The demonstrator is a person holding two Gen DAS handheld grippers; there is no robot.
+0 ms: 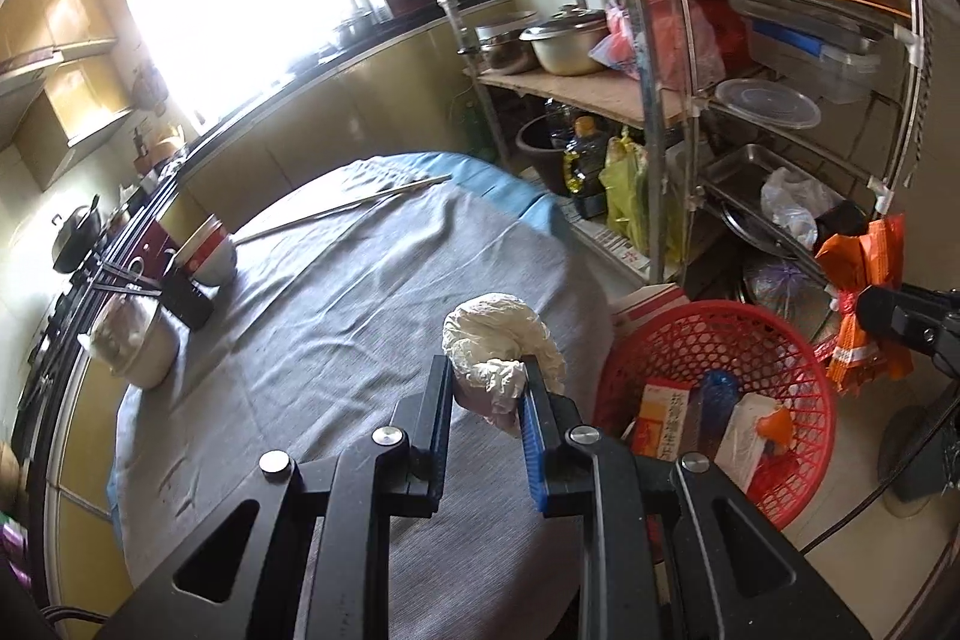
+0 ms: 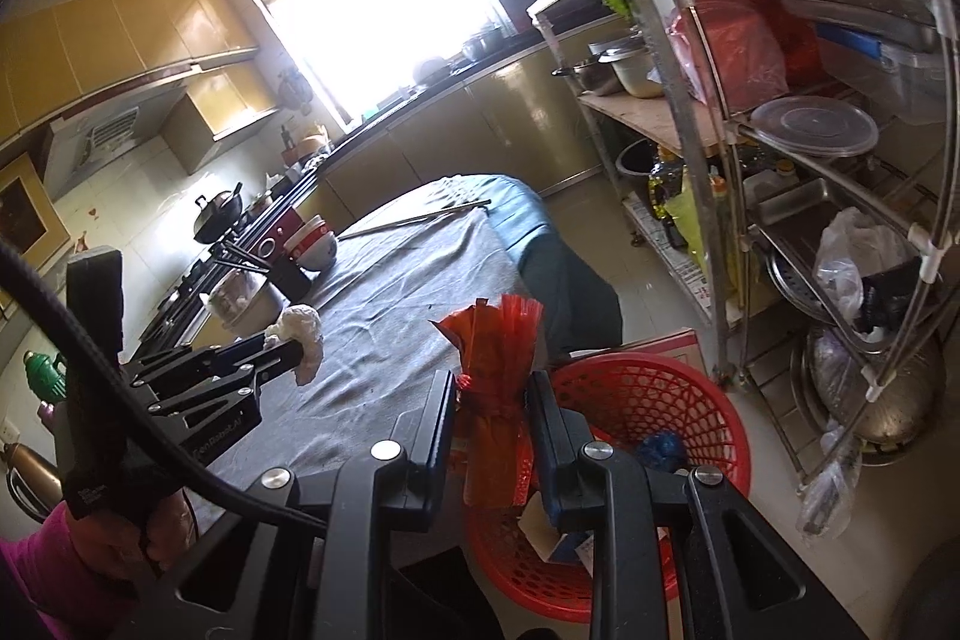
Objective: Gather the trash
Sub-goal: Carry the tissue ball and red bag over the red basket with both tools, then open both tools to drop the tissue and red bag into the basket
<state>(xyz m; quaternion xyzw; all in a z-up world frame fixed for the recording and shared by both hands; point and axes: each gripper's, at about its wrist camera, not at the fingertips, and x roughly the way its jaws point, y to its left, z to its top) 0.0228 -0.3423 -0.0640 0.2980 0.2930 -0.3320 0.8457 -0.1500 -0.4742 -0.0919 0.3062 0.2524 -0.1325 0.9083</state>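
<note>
The crumpled tissue (image 1: 501, 355) is pinched in the left gripper (image 1: 487, 388) above the table (image 1: 360, 280); the right gripper (image 2: 492, 400) clamps the orange wrapper (image 2: 495, 400) above the red basket (image 2: 708, 400). Release the tissue early and it misses the basket.

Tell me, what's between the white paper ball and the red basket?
Nothing solid: the left wrist view shows only grey tablecloth edge between the white paper ball, held in the left gripper, and the red basket.

White tissue wad (image 1: 501, 340); red lattice basket (image 1: 720, 334); orange wrapper (image 2: 498, 400).
</note>
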